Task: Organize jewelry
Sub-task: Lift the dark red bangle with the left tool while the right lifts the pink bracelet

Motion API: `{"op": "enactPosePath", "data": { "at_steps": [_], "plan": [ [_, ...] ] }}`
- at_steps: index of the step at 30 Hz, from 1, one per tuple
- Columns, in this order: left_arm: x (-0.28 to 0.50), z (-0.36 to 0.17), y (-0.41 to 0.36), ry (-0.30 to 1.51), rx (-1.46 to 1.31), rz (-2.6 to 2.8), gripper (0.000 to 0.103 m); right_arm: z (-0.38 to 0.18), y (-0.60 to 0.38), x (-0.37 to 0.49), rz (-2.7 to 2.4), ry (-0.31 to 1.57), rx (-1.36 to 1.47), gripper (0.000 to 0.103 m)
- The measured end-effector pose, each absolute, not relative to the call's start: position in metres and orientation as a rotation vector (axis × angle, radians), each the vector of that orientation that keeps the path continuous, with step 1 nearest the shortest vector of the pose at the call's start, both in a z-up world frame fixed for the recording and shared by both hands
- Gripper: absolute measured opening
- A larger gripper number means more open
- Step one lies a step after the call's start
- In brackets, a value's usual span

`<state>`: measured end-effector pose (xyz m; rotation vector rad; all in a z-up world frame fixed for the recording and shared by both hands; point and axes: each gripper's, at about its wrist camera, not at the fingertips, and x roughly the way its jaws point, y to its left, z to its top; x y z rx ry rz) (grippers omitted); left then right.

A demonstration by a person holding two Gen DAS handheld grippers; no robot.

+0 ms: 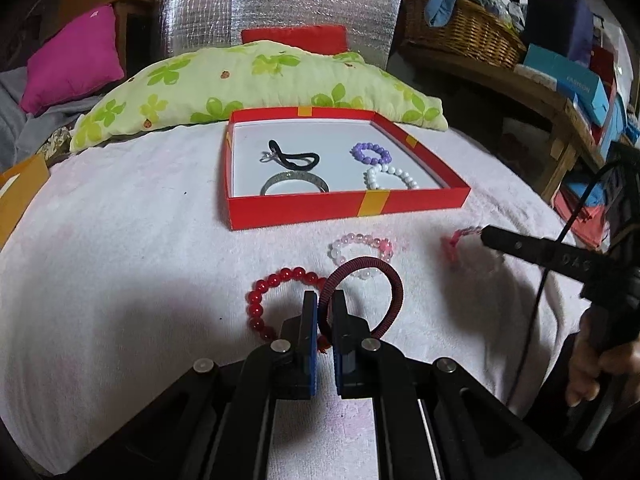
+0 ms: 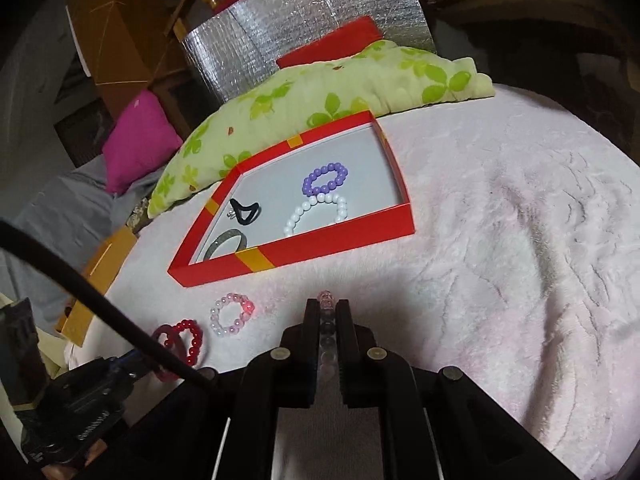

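Note:
My left gripper (image 1: 323, 300) is shut on a dark red hair tie (image 1: 362, 266), whose loop stands up over the pink blanket. Just left of its fingers lies a red bead bracelet (image 1: 256, 306), and beyond them a pink-and-white bead bracelet (image 1: 360, 245). My right gripper (image 2: 326, 305) is shut on a clear pink bead bracelet (image 2: 326, 336), its beads lined up between the pads. Ahead stands a shallow red box (image 1: 304, 210) holding a black hair tie (image 1: 294, 158), a grey bangle (image 1: 294, 184), a purple bracelet (image 1: 370, 153) and a white bracelet (image 1: 390, 176).
A green leaf-print pillow (image 1: 256, 80) lies behind the box, with a magenta cushion (image 1: 74, 58) at the far left. An orange carton (image 1: 20, 188) sits at the blanket's left edge. A wooden shelf with a wicker basket (image 1: 460, 32) and boxes runs along the right.

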<state>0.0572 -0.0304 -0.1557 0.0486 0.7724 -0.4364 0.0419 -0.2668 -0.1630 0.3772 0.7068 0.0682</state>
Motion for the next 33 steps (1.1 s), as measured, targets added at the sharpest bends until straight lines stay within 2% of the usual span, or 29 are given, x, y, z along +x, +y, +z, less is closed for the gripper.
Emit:
{"op": "enactPosePath", "data": {
  "at_steps": [8,33],
  "plan": [
    [0.058,-0.160,-0.034,0.774,0.066,-0.423,0.007,-0.178,-0.272,0.046,0.079,0.743,0.420,0.009],
    [0.057,-0.154,-0.029,0.743,0.090,-0.368,0.007,-0.177,-0.265,0.045,0.085,0.699,0.396,0.009]
  ]
}}
